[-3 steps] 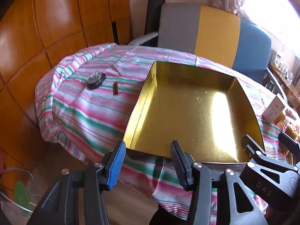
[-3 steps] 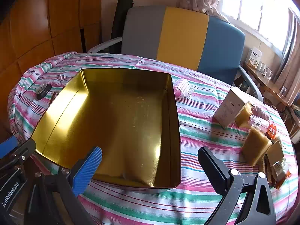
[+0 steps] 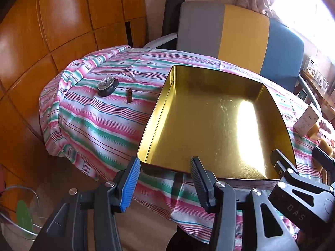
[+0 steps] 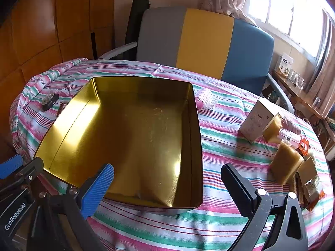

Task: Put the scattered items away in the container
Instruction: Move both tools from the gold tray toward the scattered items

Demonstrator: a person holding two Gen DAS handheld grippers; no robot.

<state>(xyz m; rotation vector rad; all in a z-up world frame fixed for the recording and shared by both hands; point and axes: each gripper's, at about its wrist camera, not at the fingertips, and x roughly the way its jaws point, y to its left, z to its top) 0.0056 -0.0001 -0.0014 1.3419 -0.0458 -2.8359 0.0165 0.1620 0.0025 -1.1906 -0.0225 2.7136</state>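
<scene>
Container: a gold rectangular tin [image 4: 134, 142] sits on the table [image 4: 219, 152], which is covered by a striped cloth. Its floor shows only specks and glare; no item lies inside in either view.

Items outside the tin, left side: a black round object with a clear top [image 3: 107, 84] and a small brown strip [image 3: 129, 96], both on the cloth and apart from the tin wall. Right side: a pink-and-white hair roller [image 4: 206, 99] just beside the far right corner; further right, a white carton [image 4: 256, 120], two tan sponge-like blocks [image 4: 285, 164], an orange clip [image 4: 304, 146] and a clutter of small packets near the table edge, too small to identify.

Left tool [image 3: 165, 177]: released, jaws apart, nothing between them, hovering at the tin's near edge. Right tool [image 4: 167, 186]: likewise released and holding nothing, poised over the tin's near right corner.

Assessment: the tin holds none of the visible items, so all of them remain to be placed inside. Judged on position alone, the whole tidy is outstanding.
</scene>
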